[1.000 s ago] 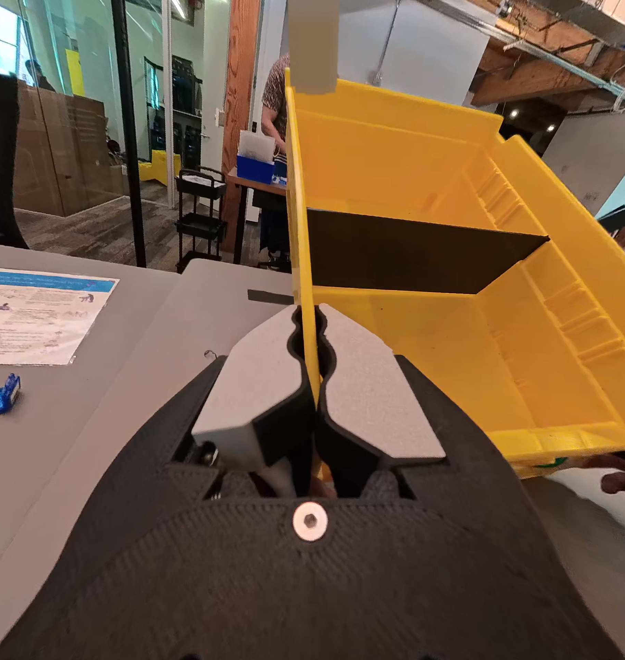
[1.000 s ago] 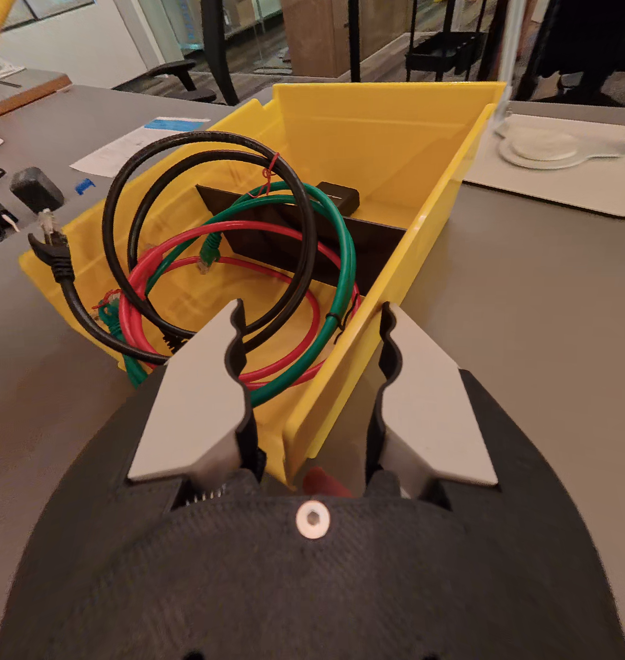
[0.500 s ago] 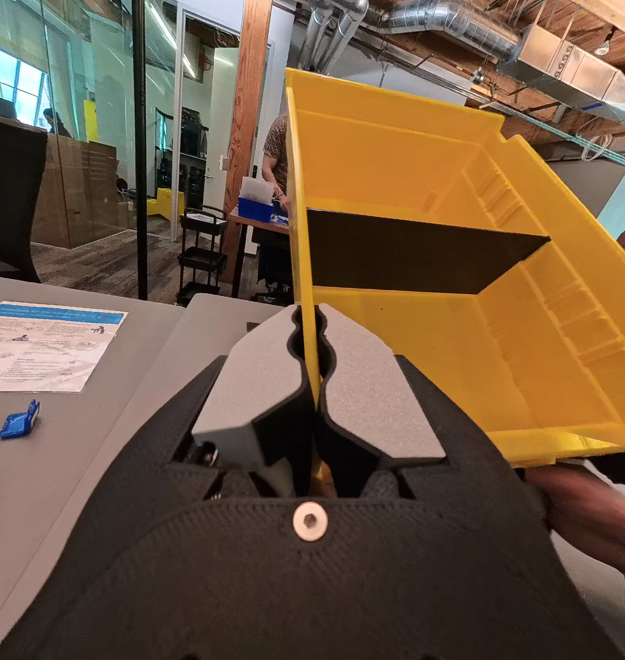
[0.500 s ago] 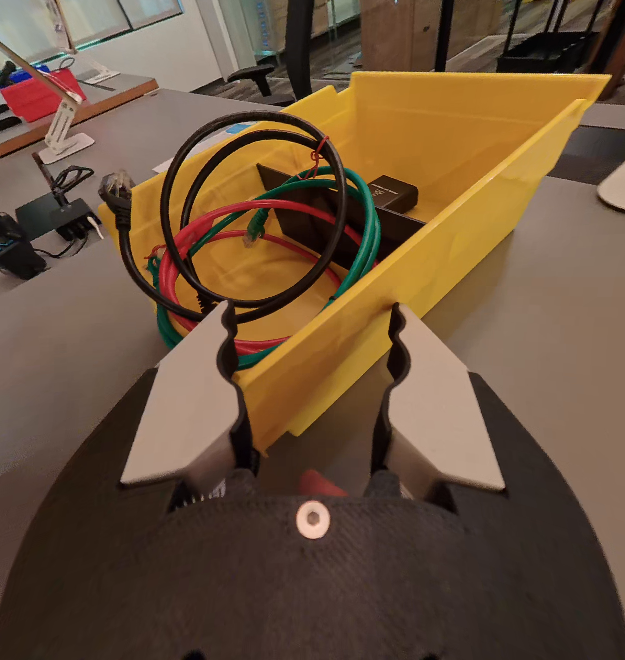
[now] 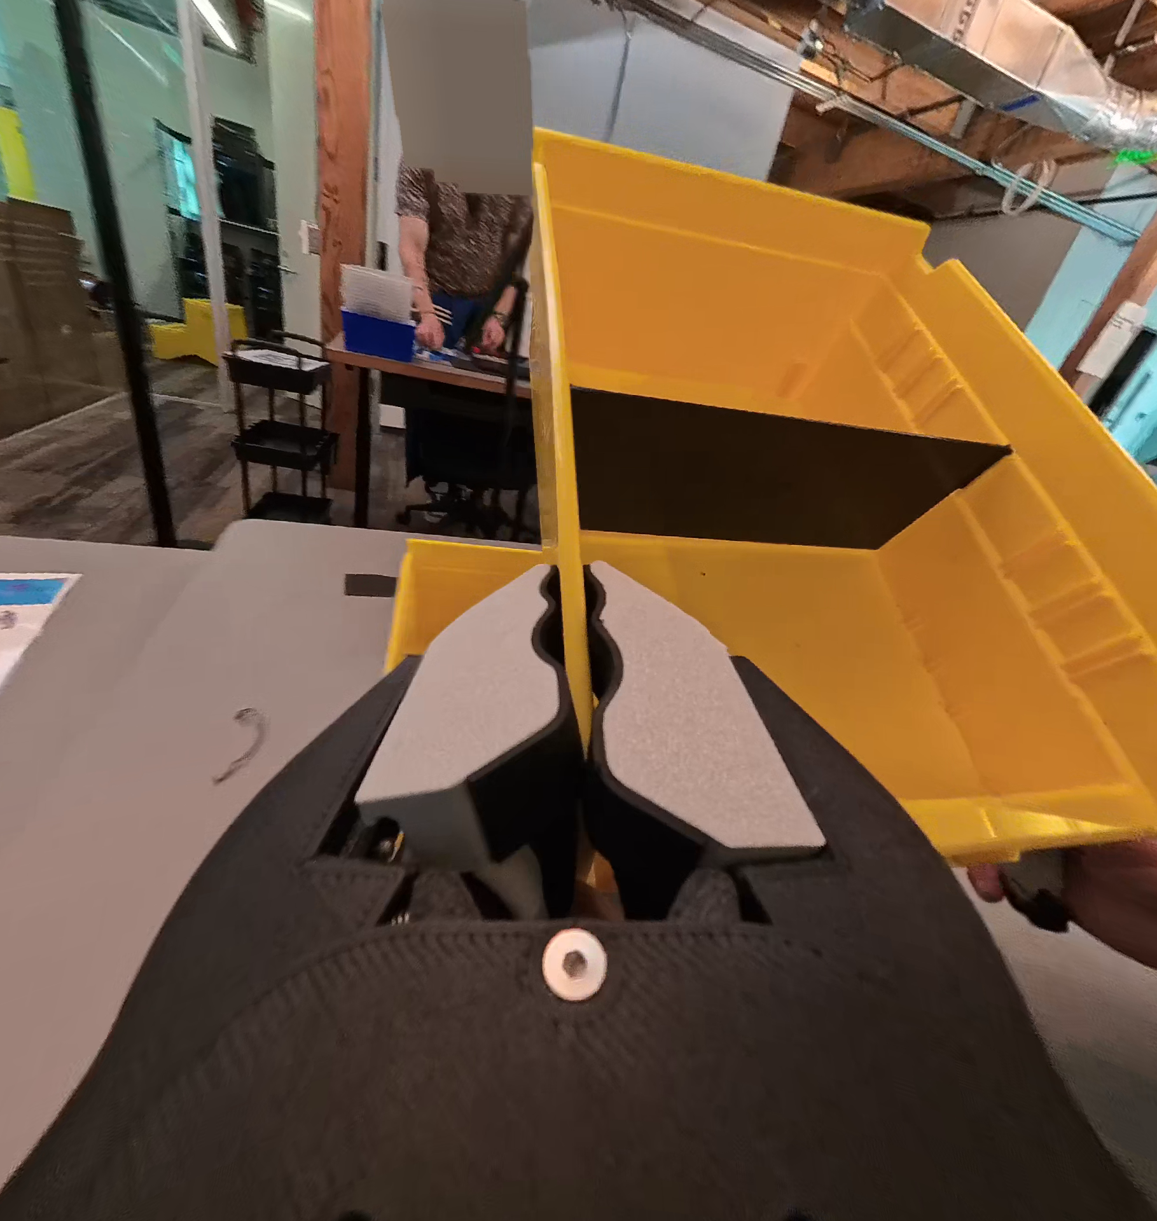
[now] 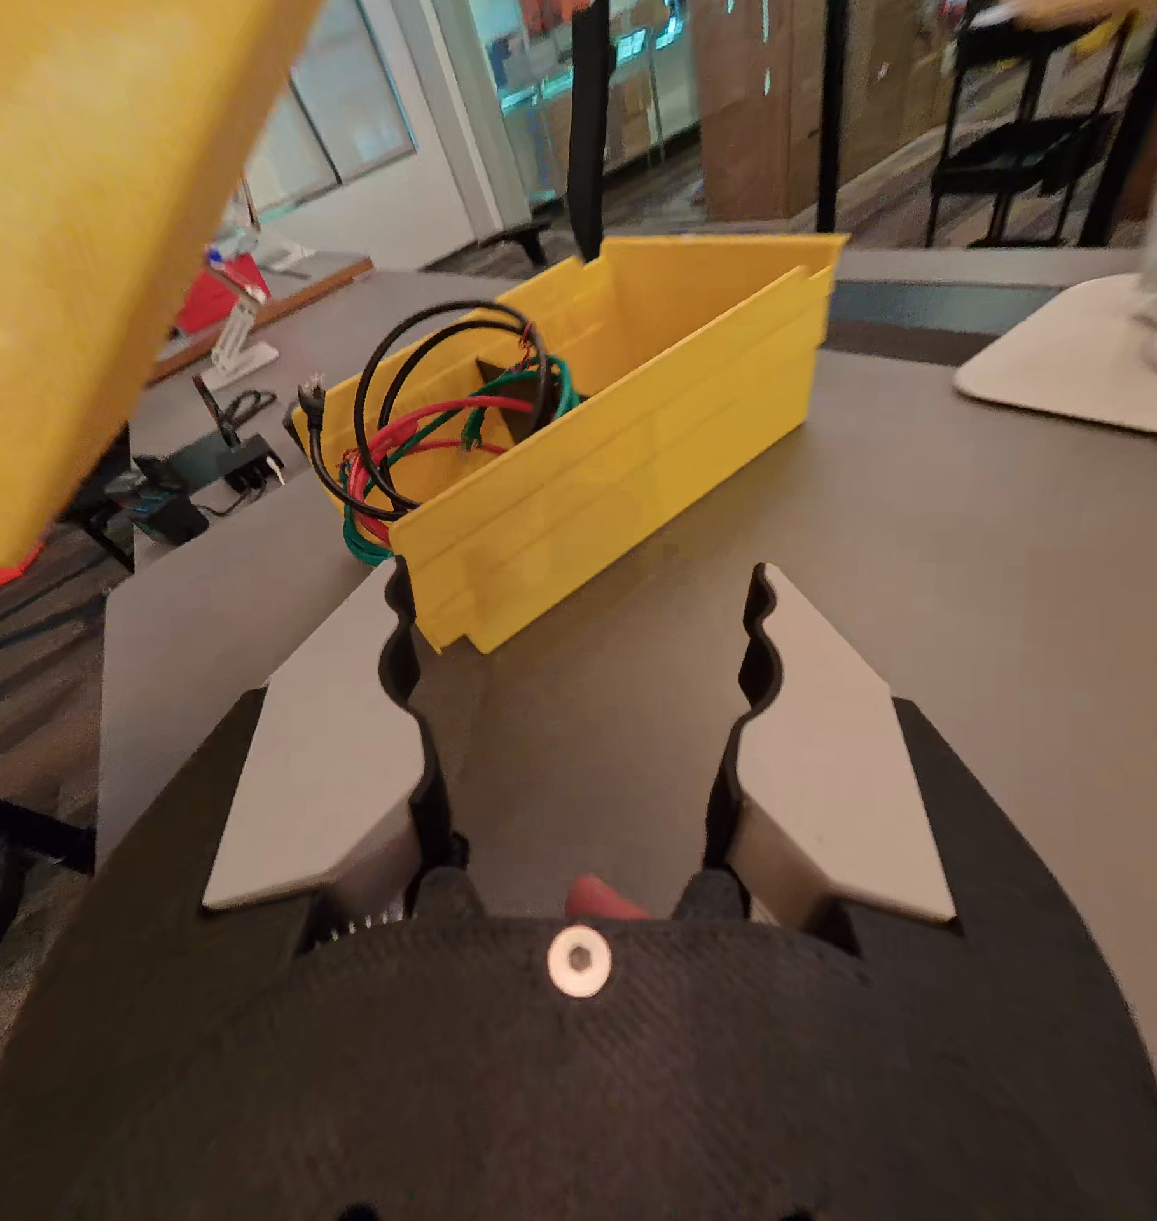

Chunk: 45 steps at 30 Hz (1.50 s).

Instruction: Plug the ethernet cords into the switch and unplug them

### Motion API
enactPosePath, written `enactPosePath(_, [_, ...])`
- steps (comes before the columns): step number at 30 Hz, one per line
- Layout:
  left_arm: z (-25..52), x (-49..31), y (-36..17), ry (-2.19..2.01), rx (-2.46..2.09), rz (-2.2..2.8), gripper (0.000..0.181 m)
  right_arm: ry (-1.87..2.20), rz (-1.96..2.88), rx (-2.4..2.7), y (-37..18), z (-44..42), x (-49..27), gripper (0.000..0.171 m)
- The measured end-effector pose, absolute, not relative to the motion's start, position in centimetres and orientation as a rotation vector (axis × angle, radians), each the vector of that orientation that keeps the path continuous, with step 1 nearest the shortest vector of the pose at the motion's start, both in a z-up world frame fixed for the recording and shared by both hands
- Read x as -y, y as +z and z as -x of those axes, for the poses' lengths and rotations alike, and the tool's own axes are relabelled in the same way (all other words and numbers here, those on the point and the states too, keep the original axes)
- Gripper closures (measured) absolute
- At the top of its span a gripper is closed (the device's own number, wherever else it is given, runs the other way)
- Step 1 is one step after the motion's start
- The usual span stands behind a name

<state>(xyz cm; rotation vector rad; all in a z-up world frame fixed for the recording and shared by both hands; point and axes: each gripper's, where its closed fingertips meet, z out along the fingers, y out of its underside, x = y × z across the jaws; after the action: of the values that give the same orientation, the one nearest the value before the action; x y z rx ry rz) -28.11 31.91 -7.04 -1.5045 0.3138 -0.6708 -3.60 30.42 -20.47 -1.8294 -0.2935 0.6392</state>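
Note:
My left gripper (image 5: 570, 581) is shut on the side wall of an empty yellow bin (image 5: 793, 661) with a black divider (image 5: 760, 476) and holds it tilted above the grey table. This bin shows blurred in the right wrist view (image 6: 86, 231) at the upper left. A second yellow bin (image 6: 628, 462) stands on the table and holds coiled black (image 6: 377, 423), red (image 6: 430, 423) and green (image 6: 556, 390) ethernet cords. My right gripper (image 6: 579, 581) is open and empty, just short of that bin's near corner. The switch is not visible.
A corner of the second bin (image 5: 430, 594) shows behind my left fingers. A hand (image 5: 1091, 892) is under the lifted bin. A printed sheet (image 5: 0, 634) lies at the left. A white pad (image 6: 1078, 376) lies at the right. Black devices (image 6: 232, 456) sit beyond the table edge.
My right gripper has pulled back from the cord bin; its fingers straddled the bin wall before and are now clear of it. The left gripper keeps hold of the raised empty bin.

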Motion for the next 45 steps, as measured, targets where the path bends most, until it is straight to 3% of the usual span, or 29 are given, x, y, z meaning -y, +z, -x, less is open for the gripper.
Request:
enactPosePath(8, [13.8, -31.8, -9.3, -0.831, -0.497, 1.579, 0.181, 0.604, 1.572, 0.148, -13.3, -9.6, -20.8, 0.07])
enactPosePath(12, [5.7, -30.9, -11.4, -0.901, -0.604, 1.626, 0.181, 0.621, 1.349, 0.122, -8.2, -12.9, -14.9, 0.073])
enactPosePath(15, [-0.4, -29.7, -13.3, -0.963, -0.686, 1.663, 0.181, 0.627, 1.313, 0.066, -7.2, -14.8, -12.8, 0.066])
enactPosePath(20, [-8.8, -27.6, -16.4, -1.013, -0.78, 1.7, 0.181, 0.522, 1.333, 0.019, -7.8, -18.7, -12.1, 0.058])
enactPosePath(26, [-15.9, -25.2, -19.3, -1.012, -0.858, 1.74, 0.181, 0.405, 1.37, -0.008, -9.8, -23.2, -12.4, 0.064])
enactPosePath(37, [-22.8, -23.6, -21.9, -0.997, -0.919, 1.8, 0.177, 0.254, 1.557, -0.044, -14.1, -30.7, -13.6, 0.063])
enactPosePath(45, [-25.5, -21.9, -22.8, -1.026, -0.963, 1.812, 0.157, 0.154, 1.678, -0.027, -16.6, -34.6, -15.2, 0.056])
